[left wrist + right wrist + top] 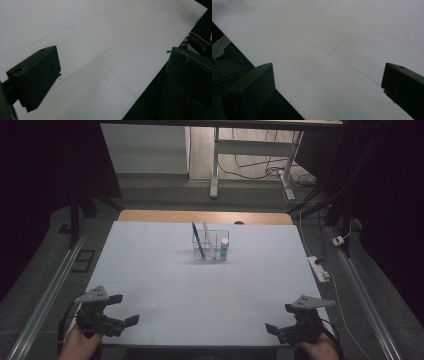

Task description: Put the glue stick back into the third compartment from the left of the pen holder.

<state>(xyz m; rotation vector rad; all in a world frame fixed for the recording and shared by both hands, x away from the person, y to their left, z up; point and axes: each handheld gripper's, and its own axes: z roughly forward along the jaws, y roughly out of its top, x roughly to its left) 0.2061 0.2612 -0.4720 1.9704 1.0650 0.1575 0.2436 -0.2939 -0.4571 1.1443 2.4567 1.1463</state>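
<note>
Beyond our table a dim room holds a white desk frame (252, 157) with cables on the floor, and a power strip (318, 268) lies off the right edge. We work at a table (165, 285) covered in white, faintly gridded sheet. Near its far middle stands a clear organizer (210, 244), well apart from both our grippers. In it a dark blue pen (197, 240) leans at the left, a pale stick (207, 238) stands mid-way, and a small white bottle (224, 249) sits at the right. Our left gripper (123, 309) hovers at the near left corner, jaws apart and empty. Our right gripper (280, 318) sits at the near right corner, jaws wide apart too, nothing between them.
</note>
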